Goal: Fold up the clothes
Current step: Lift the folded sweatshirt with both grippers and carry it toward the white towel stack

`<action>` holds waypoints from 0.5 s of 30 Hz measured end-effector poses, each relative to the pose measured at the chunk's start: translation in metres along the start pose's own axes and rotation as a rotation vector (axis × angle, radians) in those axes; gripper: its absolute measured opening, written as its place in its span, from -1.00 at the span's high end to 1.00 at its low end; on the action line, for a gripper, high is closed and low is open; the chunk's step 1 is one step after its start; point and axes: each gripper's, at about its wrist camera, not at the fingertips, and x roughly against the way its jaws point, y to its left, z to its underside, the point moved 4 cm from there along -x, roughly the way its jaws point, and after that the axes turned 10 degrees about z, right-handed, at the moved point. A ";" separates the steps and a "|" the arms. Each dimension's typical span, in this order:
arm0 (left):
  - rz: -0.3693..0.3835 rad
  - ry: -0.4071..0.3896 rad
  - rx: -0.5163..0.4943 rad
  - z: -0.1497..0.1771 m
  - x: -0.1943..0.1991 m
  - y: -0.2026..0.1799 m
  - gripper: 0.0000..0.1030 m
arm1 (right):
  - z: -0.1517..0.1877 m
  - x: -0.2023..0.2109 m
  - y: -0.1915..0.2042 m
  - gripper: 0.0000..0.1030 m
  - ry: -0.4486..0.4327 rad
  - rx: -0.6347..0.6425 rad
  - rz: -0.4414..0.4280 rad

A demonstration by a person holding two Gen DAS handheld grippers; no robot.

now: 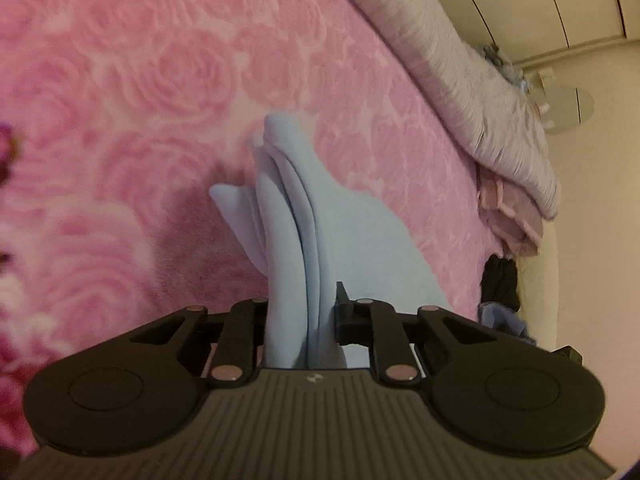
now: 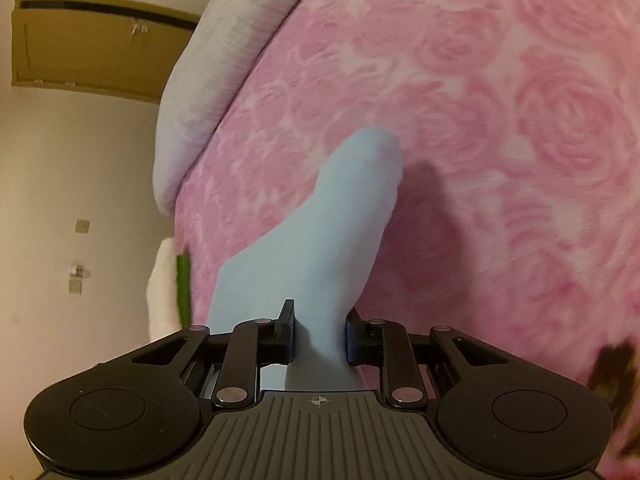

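Observation:
A light blue garment (image 1: pixel 316 240) hangs in folds above a pink rose-patterned blanket (image 1: pixel 160 80). My left gripper (image 1: pixel 300 316) is shut on a bunched edge of it, with several layers of cloth pinched between the black fingers. In the right wrist view, the same light blue garment (image 2: pixel 320 240) rises from my right gripper (image 2: pixel 320 336), which is shut on a narrow gathered part of it. The cloth's far end (image 2: pixel 376 152) droops toward the pink blanket (image 2: pixel 480 120) and casts a shadow there.
A grey quilt (image 1: pixel 460 80) lies bunched along the bed's far edge, also seen as a grey quilt (image 2: pixel 208 80) in the right view. Dark clothes (image 1: pixel 500 280) lie at the bed's right side. A white and green item (image 2: pixel 172 292) sits at the bed's left edge. A wooden cabinet (image 2: pixel 88 48) stands beyond.

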 end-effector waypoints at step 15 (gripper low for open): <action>0.045 -0.150 0.052 -0.117 0.222 0.087 0.73 | 0.059 -0.098 0.225 0.59 0.058 0.146 -0.079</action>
